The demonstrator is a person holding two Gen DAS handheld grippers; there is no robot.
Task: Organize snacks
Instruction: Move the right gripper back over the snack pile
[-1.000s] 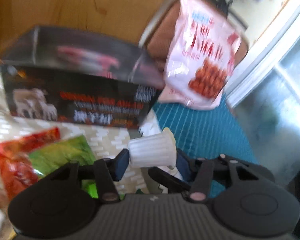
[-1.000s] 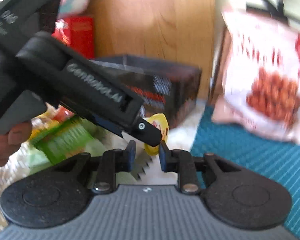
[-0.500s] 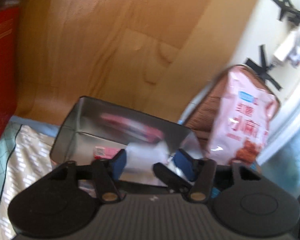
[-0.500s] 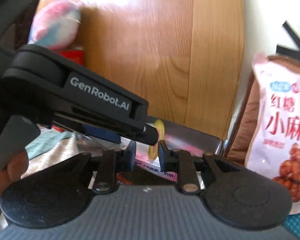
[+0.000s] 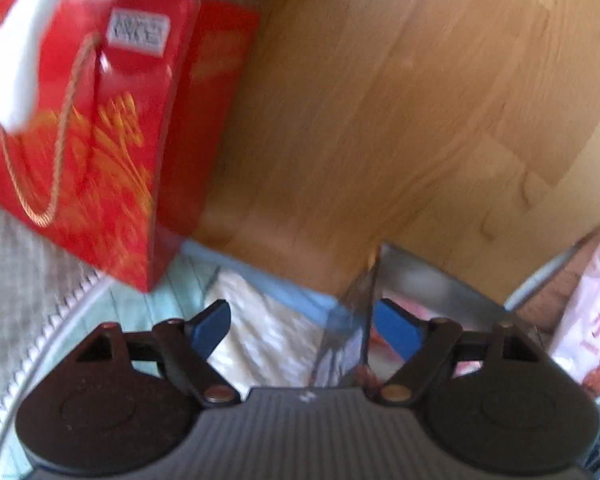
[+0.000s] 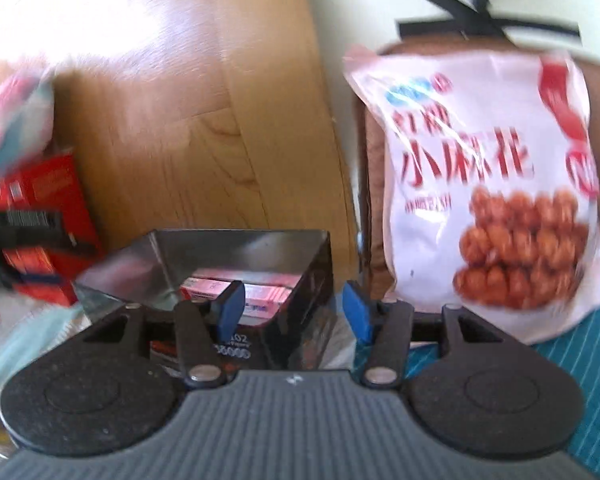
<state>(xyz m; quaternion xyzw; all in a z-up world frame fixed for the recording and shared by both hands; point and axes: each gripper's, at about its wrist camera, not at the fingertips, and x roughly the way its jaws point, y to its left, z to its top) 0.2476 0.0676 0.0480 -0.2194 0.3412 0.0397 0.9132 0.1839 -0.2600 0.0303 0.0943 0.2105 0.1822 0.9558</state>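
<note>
Both jaw sets just opened, left gripper (image 5: pixel 306 326) and right gripper (image 6: pixel 294 310) empty over the black box (image 6: pixel 260 264); wall snag likely.

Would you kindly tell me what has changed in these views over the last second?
The left gripper let go of the white ribbed cup, and the right gripper released its yellow-lidded item; both have just been opening and now hold nothing. The left view swung toward the red gift bag. The open black box and pink snack bag stayed put.
</note>
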